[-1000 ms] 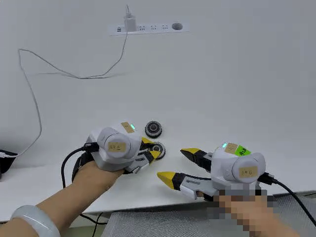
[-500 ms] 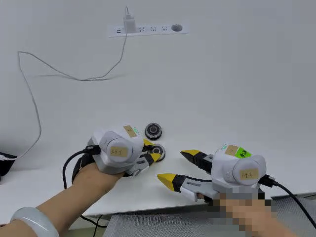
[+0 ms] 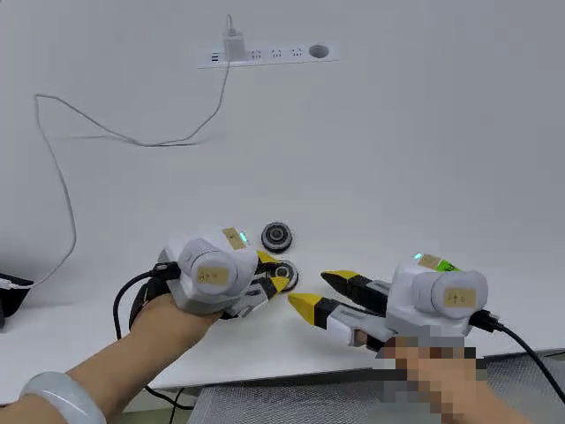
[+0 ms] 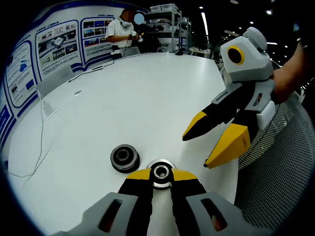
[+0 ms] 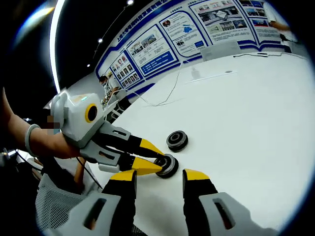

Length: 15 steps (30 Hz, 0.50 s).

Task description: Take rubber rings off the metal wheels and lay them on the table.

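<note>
Two small metal wheels with black rubber rings lie on the white table (image 3: 397, 177). My left gripper (image 3: 274, 269) is shut on the near wheel (image 3: 283, 267), and its yellow tips press the wheel's sides (image 4: 161, 172). The second wheel (image 3: 276, 236) lies free just behind it (image 4: 124, 158). My right gripper (image 3: 316, 291) stands open a little to the right, its tips pointing at the held wheel (image 5: 168, 165) with nothing between them. In the right gripper view the free wheel (image 5: 177, 140) sits beyond the left gripper (image 5: 158, 161).
A white power strip (image 3: 265, 53) lies at the back of the table, and its cable (image 3: 132, 137) trails off to the left. A grey mesh surface (image 3: 291, 397) runs along the near table edge. The table is bare to the right of and behind the wheels.
My right gripper has moved left, closer to the held wheel, and its jaws stand slightly narrower. The left gripper and both wheels stay in place.
</note>
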### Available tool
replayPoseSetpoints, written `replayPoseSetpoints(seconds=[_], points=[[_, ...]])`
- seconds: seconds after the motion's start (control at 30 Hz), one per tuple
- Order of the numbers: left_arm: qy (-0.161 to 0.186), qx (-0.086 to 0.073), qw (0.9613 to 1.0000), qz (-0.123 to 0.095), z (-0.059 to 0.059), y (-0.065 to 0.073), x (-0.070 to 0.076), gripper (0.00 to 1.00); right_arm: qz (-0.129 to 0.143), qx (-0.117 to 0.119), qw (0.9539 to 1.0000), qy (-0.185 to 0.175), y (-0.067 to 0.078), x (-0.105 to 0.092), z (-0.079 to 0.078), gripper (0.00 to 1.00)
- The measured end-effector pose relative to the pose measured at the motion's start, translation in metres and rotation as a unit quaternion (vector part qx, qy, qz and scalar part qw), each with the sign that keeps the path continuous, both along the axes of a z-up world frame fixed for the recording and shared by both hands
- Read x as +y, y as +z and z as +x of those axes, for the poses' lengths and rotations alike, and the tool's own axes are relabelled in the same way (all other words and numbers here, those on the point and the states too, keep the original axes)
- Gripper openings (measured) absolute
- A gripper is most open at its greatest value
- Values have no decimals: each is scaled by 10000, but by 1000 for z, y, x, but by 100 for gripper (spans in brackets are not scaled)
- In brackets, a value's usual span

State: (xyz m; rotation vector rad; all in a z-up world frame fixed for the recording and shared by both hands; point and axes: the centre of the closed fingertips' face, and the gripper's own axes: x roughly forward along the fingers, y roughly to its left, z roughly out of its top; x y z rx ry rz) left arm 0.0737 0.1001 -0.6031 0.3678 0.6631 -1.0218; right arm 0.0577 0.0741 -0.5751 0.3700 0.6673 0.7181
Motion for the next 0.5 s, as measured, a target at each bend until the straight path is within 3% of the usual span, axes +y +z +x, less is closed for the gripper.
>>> replayPoseSetpoints(seconds=[0.23,0.5], points=[[6,-11,10000,-9,0,0,0,14,371,428,9975,-434,-4,-3,9,37],[18,-18,10000,-20,0,0,1,14,388,648,9958,-516,-9,-1,7,34]])
